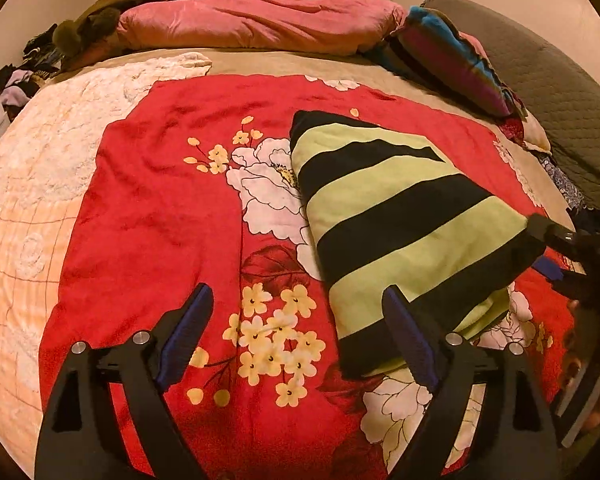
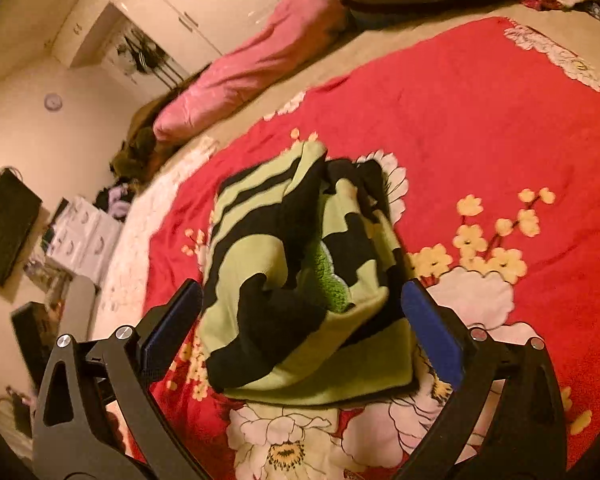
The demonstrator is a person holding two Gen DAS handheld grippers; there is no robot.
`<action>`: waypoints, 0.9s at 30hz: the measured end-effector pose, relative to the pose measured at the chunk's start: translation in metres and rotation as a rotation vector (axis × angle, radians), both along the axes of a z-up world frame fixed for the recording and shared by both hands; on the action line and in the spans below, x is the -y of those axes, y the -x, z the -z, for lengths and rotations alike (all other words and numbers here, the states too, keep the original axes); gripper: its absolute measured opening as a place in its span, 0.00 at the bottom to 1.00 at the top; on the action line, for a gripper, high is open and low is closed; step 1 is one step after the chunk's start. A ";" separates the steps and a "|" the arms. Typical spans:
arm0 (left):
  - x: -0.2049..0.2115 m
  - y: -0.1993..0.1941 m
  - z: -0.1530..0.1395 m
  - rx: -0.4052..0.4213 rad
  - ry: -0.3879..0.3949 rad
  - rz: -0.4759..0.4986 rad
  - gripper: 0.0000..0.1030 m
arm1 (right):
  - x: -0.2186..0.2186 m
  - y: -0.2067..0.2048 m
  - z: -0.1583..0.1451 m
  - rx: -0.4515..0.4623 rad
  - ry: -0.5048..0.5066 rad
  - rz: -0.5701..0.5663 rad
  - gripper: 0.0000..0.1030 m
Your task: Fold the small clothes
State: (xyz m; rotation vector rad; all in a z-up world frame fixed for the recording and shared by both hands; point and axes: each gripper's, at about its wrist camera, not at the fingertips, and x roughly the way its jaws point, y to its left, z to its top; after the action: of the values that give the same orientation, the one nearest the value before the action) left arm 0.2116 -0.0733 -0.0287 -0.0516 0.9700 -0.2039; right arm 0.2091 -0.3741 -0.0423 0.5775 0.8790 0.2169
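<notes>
Tongs on both sides stand apart, left tongs (image 1: 296, 332) and right tongs (image 2: 302, 312) gripping nothing; our striped garment (image 1: 400, 216) lies folded on the red blanket (image 1: 160, 200). We should smooth its edges next, pressing lightly.

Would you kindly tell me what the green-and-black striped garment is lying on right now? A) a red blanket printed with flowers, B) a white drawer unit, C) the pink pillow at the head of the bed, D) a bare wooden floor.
A: the striped garment rests folded on the red floral blanket, apart from the pink pillow farther back, with both tongs open around or beside it.
</notes>
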 end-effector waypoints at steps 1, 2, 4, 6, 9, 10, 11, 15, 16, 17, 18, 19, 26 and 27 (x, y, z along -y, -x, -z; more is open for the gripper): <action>0.000 0.000 0.001 -0.003 -0.001 0.001 0.84 | -0.003 -0.002 0.001 -0.004 0.000 -0.009 0.91; 0.000 0.000 0.002 -0.004 -0.002 0.002 0.84 | -0.007 -0.004 0.003 -0.011 0.002 -0.031 0.89; -0.001 0.000 0.003 -0.007 -0.010 0.001 0.84 | -0.019 -0.007 0.005 -0.013 0.065 -0.062 0.53; -0.002 0.000 0.005 -0.012 -0.011 0.000 0.84 | -0.029 -0.009 0.007 -0.008 0.098 -0.125 0.17; -0.006 0.002 0.005 -0.011 0.000 -0.005 0.84 | -0.039 -0.003 -0.001 0.015 0.068 -0.159 0.10; -0.008 0.002 0.003 -0.011 0.007 -0.010 0.84 | -0.039 -0.002 -0.005 0.025 0.026 -0.165 0.09; -0.010 0.002 0.002 -0.011 0.015 -0.014 0.84 | -0.040 0.001 -0.010 0.032 -0.042 -0.169 0.09; -0.021 0.003 -0.007 0.004 0.032 -0.037 0.86 | -0.031 0.018 -0.029 0.084 -0.210 -0.142 0.08; -0.023 0.004 -0.008 0.005 0.034 -0.041 0.86 | -0.026 0.021 -0.028 0.086 -0.217 -0.127 0.08; -0.026 0.004 -0.009 0.008 0.038 -0.047 0.87 | -0.019 0.025 -0.023 0.079 -0.223 -0.106 0.09; -0.027 0.005 -0.009 0.008 0.039 -0.051 0.87 | -0.009 0.027 -0.013 0.055 -0.222 -0.087 0.09; -0.028 0.005 -0.008 0.004 0.040 -0.056 0.87 | -0.002 0.027 -0.004 0.026 -0.214 -0.068 0.09; -0.014 0.006 0.000 -0.017 0.023 -0.023 0.87 | 0.023 0.034 0.049 -0.074 -0.112 0.024 0.34; -0.013 0.007 0.000 -0.016 0.023 -0.020 0.87 | 0.022 0.035 0.049 -0.064 -0.097 0.024 0.35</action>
State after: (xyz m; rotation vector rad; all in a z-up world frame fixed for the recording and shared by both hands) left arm 0.2050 -0.0602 -0.0288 -0.0842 0.9829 -0.1969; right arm 0.1737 -0.3960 -0.0913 0.6882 0.9264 0.2217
